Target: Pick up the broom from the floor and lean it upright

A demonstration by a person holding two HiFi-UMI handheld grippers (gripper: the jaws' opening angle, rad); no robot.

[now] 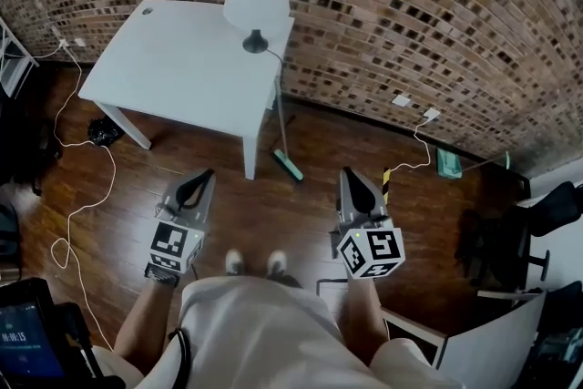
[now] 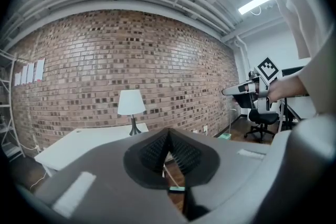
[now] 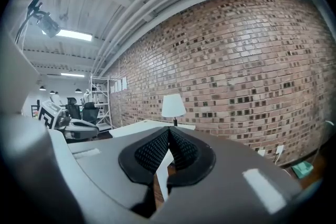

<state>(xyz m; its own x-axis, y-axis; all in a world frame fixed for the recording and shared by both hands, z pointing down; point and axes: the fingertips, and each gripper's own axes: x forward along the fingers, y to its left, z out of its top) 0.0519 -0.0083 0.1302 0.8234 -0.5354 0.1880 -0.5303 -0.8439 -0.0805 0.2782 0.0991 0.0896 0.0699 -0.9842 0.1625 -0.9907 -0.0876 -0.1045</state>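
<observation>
At the front right corner of the white worktop, the broom is found leaning. Its teal brush head rests on the wooden floor, just beside the worktop leg. The long axis is set near upright. The handle runs from the head up to the worktop's right edge and tilts slightly towards that edge. The head itself lies slantwise on the floor.

Only the head view shows the full length of the broom, together with both tongs and the person's feet. The left tongs and the right tongs are held well apart from the broom, over bare floor, one on each side of the feet. A white cable trailing across the floor is also shown only here.

The left gripper view looks level across the room. Both pads are pressed together with nothing between them. Below the closed tips, a short part of the broom is visible. The white lamp on the worktop, the brick wall and the right tongs are shown at the same height.

The right gripper view gives no clear sight of the broom. Its pads are likewise pressed together and hold nothing. The lamp, the left tongs and a metal shelf rack beyond them are shown.
</observation>
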